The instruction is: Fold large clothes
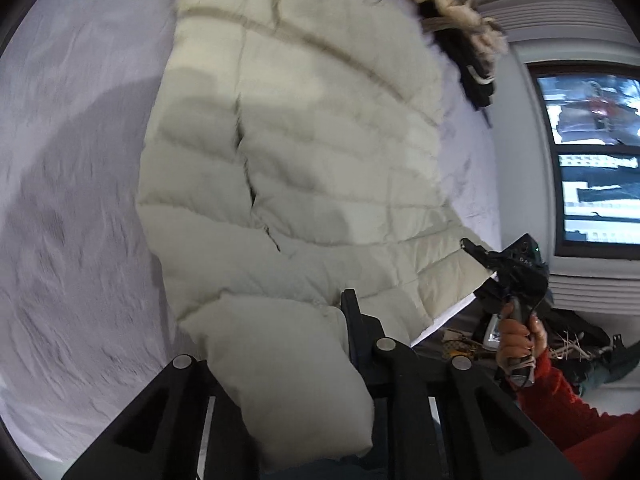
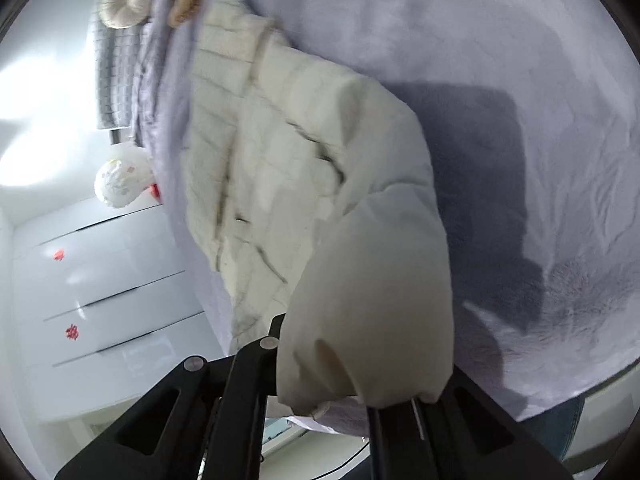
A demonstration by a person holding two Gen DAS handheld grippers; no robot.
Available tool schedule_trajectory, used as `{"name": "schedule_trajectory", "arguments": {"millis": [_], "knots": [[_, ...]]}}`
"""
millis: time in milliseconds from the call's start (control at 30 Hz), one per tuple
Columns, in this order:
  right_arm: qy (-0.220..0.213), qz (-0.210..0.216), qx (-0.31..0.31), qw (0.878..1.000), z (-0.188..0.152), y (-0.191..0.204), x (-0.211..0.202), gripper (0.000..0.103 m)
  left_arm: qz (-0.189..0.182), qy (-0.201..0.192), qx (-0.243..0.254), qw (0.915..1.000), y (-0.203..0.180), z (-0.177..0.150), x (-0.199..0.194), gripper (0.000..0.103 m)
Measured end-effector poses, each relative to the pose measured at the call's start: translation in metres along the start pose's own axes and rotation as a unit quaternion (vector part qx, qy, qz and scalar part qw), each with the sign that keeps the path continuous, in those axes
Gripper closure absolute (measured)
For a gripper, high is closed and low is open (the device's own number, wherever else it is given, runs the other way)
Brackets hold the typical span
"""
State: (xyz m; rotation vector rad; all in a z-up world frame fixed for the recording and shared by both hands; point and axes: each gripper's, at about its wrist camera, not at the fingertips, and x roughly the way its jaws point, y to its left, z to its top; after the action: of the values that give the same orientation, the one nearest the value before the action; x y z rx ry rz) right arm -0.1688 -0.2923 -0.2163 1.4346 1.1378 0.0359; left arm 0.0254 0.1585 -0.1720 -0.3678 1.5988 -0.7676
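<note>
Lavender bedsheet [image 1: 72, 168], cream puffer coat [image 1: 304, 152] clamped in both grippers [image 1: 280, 344] [image 2: 360, 360]

The puffer jacket [image 1: 304, 152] is spread on the bed sheet [image 1: 72, 200]. A folded garment pile [image 1: 448, 12] is placed beyond its far end, and a window [image 1: 592, 156] is seen to the right.

the lavender sheet [image 1: 68, 184] lies bare and wide to the left of the coat [image 1: 304, 152] in the left wrist view, with room to pass. the coat covers the middle, and its sleeves bulge up against both grippers, left [image 1: 280, 364] and right [image 2: 360, 360]. a fur hood [image 1: 444, 12] blocks the far end. in the right wrist view, drawers [image 2: 100, 280] stand close beside the bed edge.
</note>
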Motion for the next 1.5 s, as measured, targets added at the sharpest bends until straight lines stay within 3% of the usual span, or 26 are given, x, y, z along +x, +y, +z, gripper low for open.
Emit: {"name": "schedule_trajectory", "arguments": {"millis": [200, 400, 567, 867, 1033, 1100, 1133, 1167, 1233, 1400, 1500], "knots": [[-0.027, 0.052, -0.047, 0.997, 0.013, 0.053, -0.013, 0.095, -0.015, -0.053, 0.020, 0.9983, -0.015, 0.044, -0.043, 0.082], [-0.030, 0.072, -0.130, 0.988, 0.070, 0.141, -0.002, 0.095, 0.004, -0.118, 0.053, 0.9916, -0.043, 0.118, -0.073, 0.082], [-0.011, 0.064, -0.183, 0.981, 0.135, 0.208, 0.032, 0.095, 0.055, -0.155, 0.051, 0.9850, -0.048, 0.192, -0.074, 0.082], [0.007, 0.000, -0.194, 0.981, 0.234, 0.233, 0.132, 0.095, 0.182, -0.151, 0.039, 0.9708, -0.015, 0.284, -0.009, 0.081], [0.003, -0.008, -0.143, 0.990, 0.262, 0.203, 0.167, 0.095, 0.208, -0.126, 0.027, 0.9697, -0.001, 0.297, 0.005, 0.081], [0.003, -0.007, -0.140, 0.990, 0.263, 0.201, 0.172, 0.095, 0.210, -0.122, 0.029, 0.9697, -0.005, 0.293, -0.002, 0.075], [0.002, -0.009, -0.141, 0.990, 0.263, 0.203, 0.173, 0.095, 0.212, -0.123, 0.034, 0.9689, -0.008, 0.288, -0.008, 0.062], [0.001, -0.012, -0.143, 0.990, 0.264, 0.204, 0.172, 0.095, 0.213, -0.125, 0.039, 0.9682, -0.010, 0.282, -0.016, 0.041], [-0.001, -0.013, -0.133, 0.991, 0.267, 0.204, 0.172, 0.095, 0.206, -0.128, 0.050, 0.9688, -0.015, 0.273, -0.028, 0.027], [-0.005, -0.023, -0.129, 0.991, 0.270, 0.209, 0.177, 0.092, 0.258, -0.134, 0.075, 0.9539, -0.025, 0.260, -0.046, 0.027], [-0.017, -0.046, -0.160, 0.986, 0.261, 0.229, 0.168, 0.090, 0.282, -0.168, 0.082, 0.9409, -0.033, 0.253, -0.053, 0.027]]}}
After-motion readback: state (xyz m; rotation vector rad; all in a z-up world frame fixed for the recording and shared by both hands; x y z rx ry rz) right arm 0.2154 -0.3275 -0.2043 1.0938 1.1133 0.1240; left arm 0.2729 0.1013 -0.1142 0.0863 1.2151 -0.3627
